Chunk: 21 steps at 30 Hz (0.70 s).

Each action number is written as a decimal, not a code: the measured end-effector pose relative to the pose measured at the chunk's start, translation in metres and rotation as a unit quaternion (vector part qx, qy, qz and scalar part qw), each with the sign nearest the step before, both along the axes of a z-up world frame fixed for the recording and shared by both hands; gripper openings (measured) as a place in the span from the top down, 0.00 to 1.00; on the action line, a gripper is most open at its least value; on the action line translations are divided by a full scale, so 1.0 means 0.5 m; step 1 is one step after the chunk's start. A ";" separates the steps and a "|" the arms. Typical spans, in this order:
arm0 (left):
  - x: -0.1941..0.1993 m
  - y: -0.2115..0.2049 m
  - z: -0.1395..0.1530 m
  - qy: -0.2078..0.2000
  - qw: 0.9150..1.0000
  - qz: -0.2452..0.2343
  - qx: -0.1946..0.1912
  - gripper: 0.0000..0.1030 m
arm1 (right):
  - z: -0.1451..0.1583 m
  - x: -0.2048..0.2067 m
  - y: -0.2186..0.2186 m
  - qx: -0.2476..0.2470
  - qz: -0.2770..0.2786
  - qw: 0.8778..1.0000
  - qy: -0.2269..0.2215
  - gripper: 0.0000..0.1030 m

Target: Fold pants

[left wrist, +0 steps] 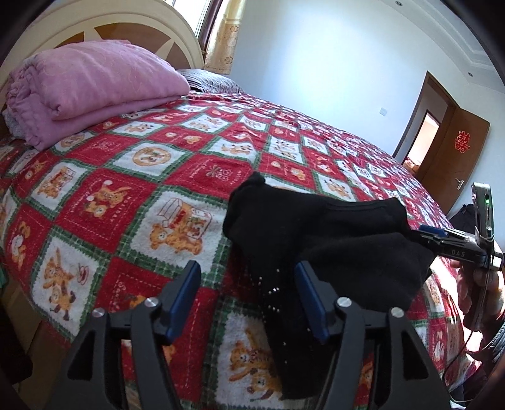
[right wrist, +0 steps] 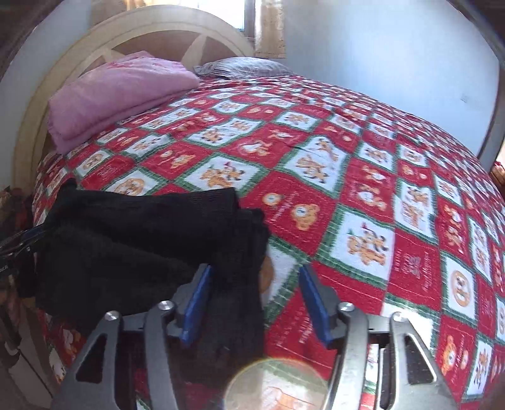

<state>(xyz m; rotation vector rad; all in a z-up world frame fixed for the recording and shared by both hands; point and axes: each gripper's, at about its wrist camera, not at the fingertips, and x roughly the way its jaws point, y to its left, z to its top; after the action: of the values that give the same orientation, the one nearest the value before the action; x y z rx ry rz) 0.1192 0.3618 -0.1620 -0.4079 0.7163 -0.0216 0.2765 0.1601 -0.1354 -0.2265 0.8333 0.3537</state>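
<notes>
The black pants (left wrist: 318, 239) lie bunched and partly folded on the red patchwork bedspread (left wrist: 132, 176). My left gripper (left wrist: 249, 277) is open, its fingers either side of the pants' near edge, holding nothing. My right gripper (left wrist: 423, 231) shows at the pants' right edge in the left wrist view. In the right wrist view the pants (right wrist: 135, 243) lie at the left, and my right gripper (right wrist: 255, 280) is open, with a dangling part of the cloth between its fingers. My left gripper's tip (right wrist: 25, 236) pokes in at the far left.
A folded pink blanket (left wrist: 88, 91) lies near the headboard (left wrist: 94, 28), with a grey pillow (left wrist: 211, 79) beside it. A brown door (left wrist: 454, 151) stands open at the right. The blanket also shows in the right wrist view (right wrist: 120, 94).
</notes>
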 end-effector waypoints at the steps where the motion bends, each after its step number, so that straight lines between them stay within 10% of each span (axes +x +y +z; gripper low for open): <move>1: -0.009 -0.002 0.009 -0.001 1.000 0.003 0.006 0.32 | 0.005 -0.004 -0.010 -0.003 -0.011 1.000 -0.005 0.39; 9: -0.090 -0.062 0.109 -0.057 0.998 0.002 0.035 0.06 | 0.074 -0.101 -0.105 -0.038 -0.062 0.996 -0.044 0.39; 21: -0.134 -0.150 0.214 -0.117 0.991 -0.011 0.061 0.00 | 0.180 -0.296 -0.185 -0.027 -0.085 0.990 -0.113 0.31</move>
<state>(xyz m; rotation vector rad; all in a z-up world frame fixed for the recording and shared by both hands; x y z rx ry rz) 0.0520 0.2866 -0.0551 -0.2744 0.4877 -0.0456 0.1285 0.0674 -0.0456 -0.2398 0.6331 0.1419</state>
